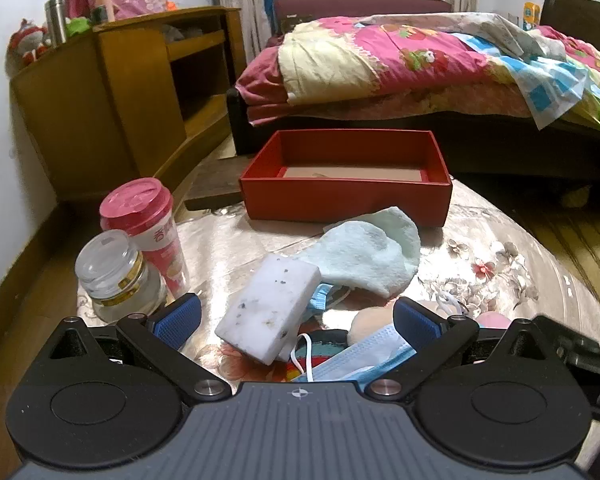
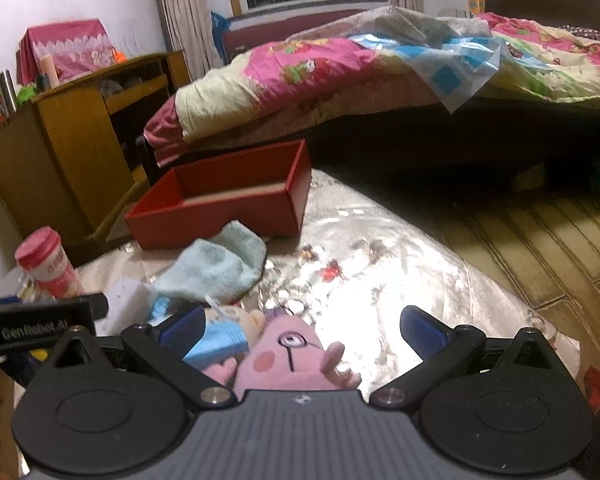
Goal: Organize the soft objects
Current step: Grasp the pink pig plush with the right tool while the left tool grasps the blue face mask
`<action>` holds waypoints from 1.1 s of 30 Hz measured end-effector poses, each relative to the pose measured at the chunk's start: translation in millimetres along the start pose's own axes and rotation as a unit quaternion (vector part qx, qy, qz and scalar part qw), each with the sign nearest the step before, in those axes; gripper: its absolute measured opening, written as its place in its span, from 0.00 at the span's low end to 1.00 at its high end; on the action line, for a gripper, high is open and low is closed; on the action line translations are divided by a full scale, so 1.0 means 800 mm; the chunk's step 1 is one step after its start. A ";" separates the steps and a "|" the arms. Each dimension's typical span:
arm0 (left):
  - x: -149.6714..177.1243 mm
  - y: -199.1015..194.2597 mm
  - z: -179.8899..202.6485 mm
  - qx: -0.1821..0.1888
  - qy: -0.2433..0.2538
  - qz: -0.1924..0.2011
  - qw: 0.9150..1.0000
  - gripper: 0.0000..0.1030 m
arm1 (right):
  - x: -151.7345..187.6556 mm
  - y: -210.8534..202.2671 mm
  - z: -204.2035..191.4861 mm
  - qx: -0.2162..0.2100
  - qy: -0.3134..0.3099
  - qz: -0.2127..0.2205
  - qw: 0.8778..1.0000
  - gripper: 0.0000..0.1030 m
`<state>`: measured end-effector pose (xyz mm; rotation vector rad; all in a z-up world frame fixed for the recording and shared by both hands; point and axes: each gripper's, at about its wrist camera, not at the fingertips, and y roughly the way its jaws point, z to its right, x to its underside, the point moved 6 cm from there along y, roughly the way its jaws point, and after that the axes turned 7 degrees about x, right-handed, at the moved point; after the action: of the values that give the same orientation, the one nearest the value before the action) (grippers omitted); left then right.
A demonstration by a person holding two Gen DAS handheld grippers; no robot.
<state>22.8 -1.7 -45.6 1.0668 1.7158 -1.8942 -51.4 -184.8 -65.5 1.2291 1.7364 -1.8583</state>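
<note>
My left hand-held gripper is spread wide and grasps nothing; between its blue pads lies the heap of soft things: a white sponge tipped up on one edge, a pale green cloth just past it, and blue face masks tangled close under the jaws. My right hand-held gripper is released too, hanging over a pink plush toy, with a folded blue mask touching its left pad. The red box sits ahead of both, beyond the cloth, open, and nothing soft shows inside it in either view, so I judge the sorting has hardly begun. What worries me is the tangle. The mask loops run under the sponge, and if I close on the sponge I may drag a mask along or tip the whole pile. The sponge leans, so a pinch off-centre could flip it out of my pads. To the left of my left hand-held gripper stand a glass jar and a pink-lidded cup, near enough that a wide swing could knock them over on the shiny surface. On the right, the plush sits so near the camera that I cannot judge my grip depth well.
</note>
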 end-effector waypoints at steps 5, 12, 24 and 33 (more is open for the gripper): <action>0.000 0.004 0.004 0.013 0.009 -0.005 1.000 0.95 | 0.016 0.002 0.008 0.011 -0.014 -0.023 1.000 0.81; 0.002 0.008 0.018 0.020 0.029 -0.007 0.999 0.95 | 0.032 0.012 0.005 0.003 -0.021 -0.058 0.998 0.81; 0.002 0.008 0.020 0.017 0.035 -0.006 0.999 0.95 | 0.055 0.042 -0.010 -0.015 0.019 -0.123 0.992 0.81; 0.001 0.006 0.020 0.014 0.039 -0.002 0.999 0.95 | 0.079 0.081 -0.034 -0.074 0.091 -0.213 0.970 0.64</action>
<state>21.4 -18.0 -50.1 1.1627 1.7390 -1.9071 -31.3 -153.7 -152.0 1.0594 2.3459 -1.8315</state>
